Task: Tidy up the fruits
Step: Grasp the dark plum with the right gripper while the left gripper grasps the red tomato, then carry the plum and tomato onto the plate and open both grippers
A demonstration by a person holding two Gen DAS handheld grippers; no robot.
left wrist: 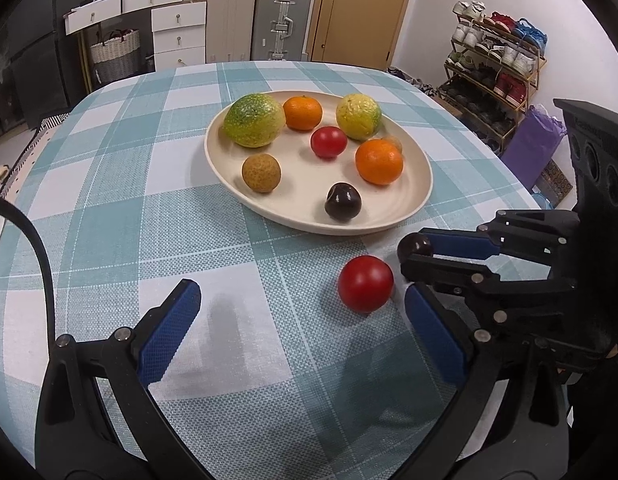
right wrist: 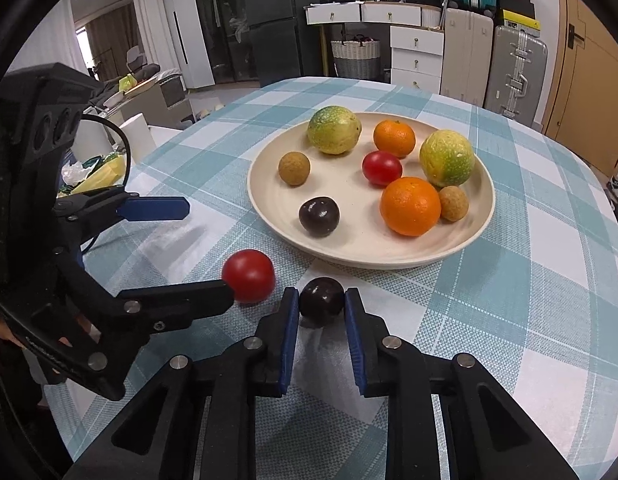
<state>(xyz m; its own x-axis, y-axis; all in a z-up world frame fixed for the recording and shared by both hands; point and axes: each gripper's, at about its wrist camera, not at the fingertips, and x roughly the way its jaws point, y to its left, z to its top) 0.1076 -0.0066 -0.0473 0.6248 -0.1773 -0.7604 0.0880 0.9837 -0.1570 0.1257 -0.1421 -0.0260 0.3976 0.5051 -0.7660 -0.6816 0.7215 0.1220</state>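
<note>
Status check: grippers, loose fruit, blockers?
Right gripper shut on dark plum, still on the cloth. Left gripper open, red tomato just inside its right finger. Plate path clear.

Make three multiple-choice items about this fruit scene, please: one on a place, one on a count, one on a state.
1. Where is the loose red fruit?
A. on the plate
B. on the cloth before the plate
C. on the floor

2. How many orange fruits lie on the plate?
A. one
B. two
C. four

3. How is the right gripper?
A. shut on the dark fruit
B. open, with nothing between
C. out of view

Answers: 1 B, it lies on the checked cloth near the plate's rim. 2 B, both views show two. 3 A, its jaws press the dark fruit from both sides.
</note>
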